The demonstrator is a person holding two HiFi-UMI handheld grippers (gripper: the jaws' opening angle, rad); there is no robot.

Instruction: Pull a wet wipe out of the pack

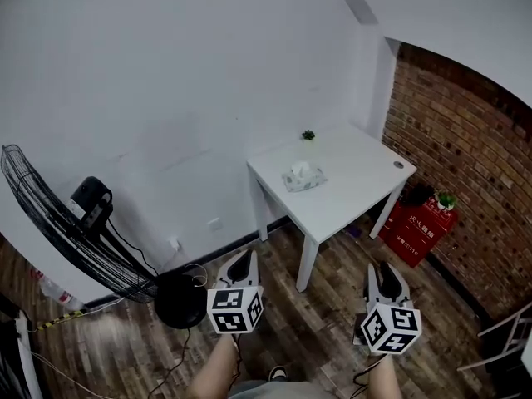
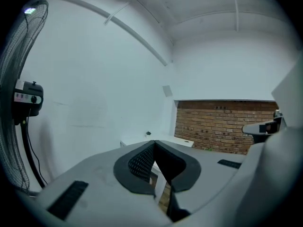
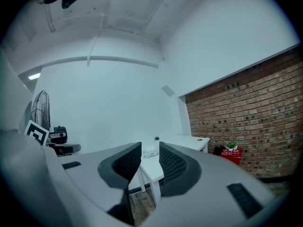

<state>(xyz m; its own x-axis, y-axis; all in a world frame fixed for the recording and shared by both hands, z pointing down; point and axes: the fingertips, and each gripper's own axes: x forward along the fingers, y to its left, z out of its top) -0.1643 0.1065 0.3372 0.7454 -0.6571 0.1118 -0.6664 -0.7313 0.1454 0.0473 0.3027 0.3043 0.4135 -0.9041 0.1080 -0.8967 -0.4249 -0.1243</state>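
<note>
The wet wipe pack lies near the left side of a small white table, with a white wipe sticking up from its top. Both grippers hang low over the wooden floor, well short of the table. My left gripper is shut, its jaws meeting at the tip, with nothing between them. My right gripper is open by a narrow gap. Far off, the pack shows through that gap, on the table.
A tiny green plant and a small round object sit on the table. A standing fan with its dark base and cables is at the left. A red box with a potted plant stands by the brick wall.
</note>
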